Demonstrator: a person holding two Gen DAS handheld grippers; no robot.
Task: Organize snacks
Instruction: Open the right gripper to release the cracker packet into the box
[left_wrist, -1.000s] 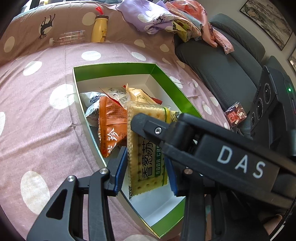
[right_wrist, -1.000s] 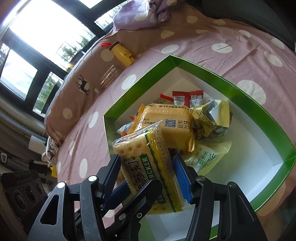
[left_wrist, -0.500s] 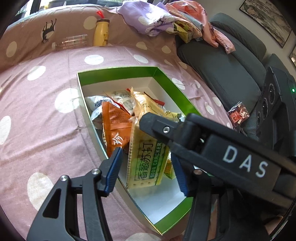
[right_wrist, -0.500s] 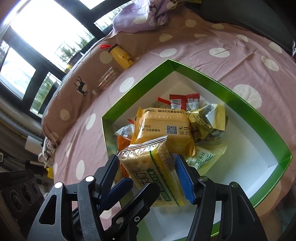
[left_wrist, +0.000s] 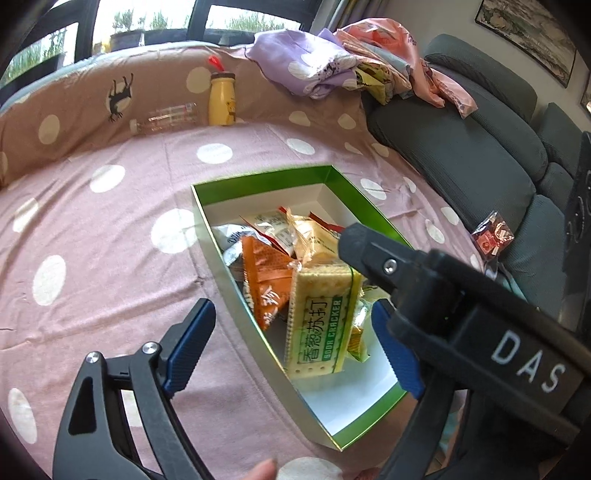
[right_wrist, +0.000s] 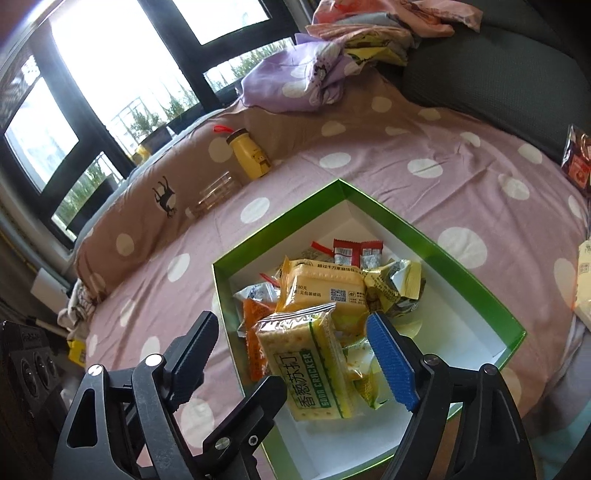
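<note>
Resting spot, soda cracker pack (left_wrist: 322, 319): lying inside the green box (left_wrist: 258, 177), leaning on the other snacks, near the box's near-left wall; no claw touches it.
Left claw (left_wrist: 295, 349): jaws spread wide, gripping nothing; blue pads (left_wrist: 190, 341) sit either side of the pack with clear gaps, left finger over the bedspread outside the box.
Right claw (right_wrist: 295, 354): also spread wide and holding nothing; the pack (right_wrist: 314, 363) shows between its fingers without contact.
Claw overlap: the right claw's black body, marked DAS, crosses the right half of the left wrist view; one left finger pokes into the bottom of the right wrist view.
Box contents: orange packet (left_wrist: 267, 284) just left of the crackers, touching them; yellow biscuit pack (right_wrist: 323, 291) behind; red sachets (right_wrist: 356, 251) toward the far corner; crumpled yellow-silver wrappers (right_wrist: 397, 284) to the right; the near end of the white box floor is bare.
Surface: pink polka-dot bedspread (left_wrist: 110, 258); the box sits on it.
Outside box: red snack packet (left_wrist: 493, 236) lies on the grey sofa (left_wrist: 461, 155), well apart from the box.
Background: yellow bottle (left_wrist: 221, 98) upright and clear bottle (left_wrist: 164, 116) on its side against the brown cushion; pile of clothes (left_wrist: 332, 70) on the sofa end.
</note>
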